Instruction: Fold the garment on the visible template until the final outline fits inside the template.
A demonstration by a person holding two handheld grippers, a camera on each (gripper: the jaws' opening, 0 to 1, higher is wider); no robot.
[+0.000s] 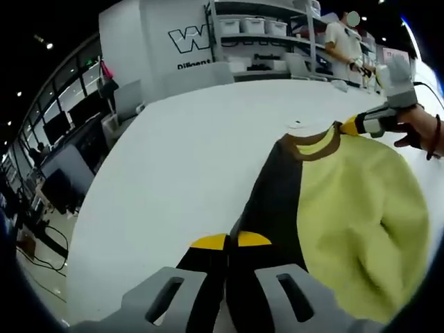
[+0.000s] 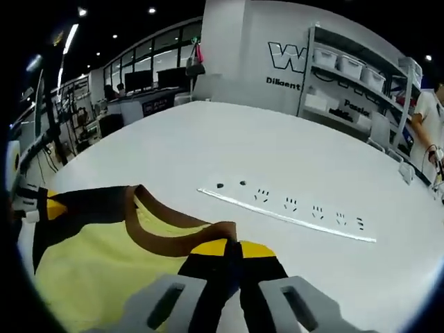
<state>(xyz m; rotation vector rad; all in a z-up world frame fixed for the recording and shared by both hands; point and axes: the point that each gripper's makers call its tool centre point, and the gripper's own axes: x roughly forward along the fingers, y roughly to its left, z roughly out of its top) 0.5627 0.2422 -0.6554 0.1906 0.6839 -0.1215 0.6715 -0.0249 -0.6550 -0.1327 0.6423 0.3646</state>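
**Both grippers pinch the garment at its edge**

The garment (image 1: 347,208) is a soft, light sweater, yellow-green with a dark brown part and a brown collar (image 1: 316,147). It looks limp and should drape and crease easily, so it is better taken at a hem or collar edge than in the middle.

The left gripper (image 1: 230,243) has its jaws closed on the dark fabric, which runs forward from between the tips; the yellow-green part spreads ahead and to the right of them on the white table (image 1: 180,159).

The right gripper (image 2: 232,251) is also clenched on the cloth near the collar, with the body lying to the left of its jaws. A white line with marks (image 2: 288,216) lies ahead on the table, apart from the garment.
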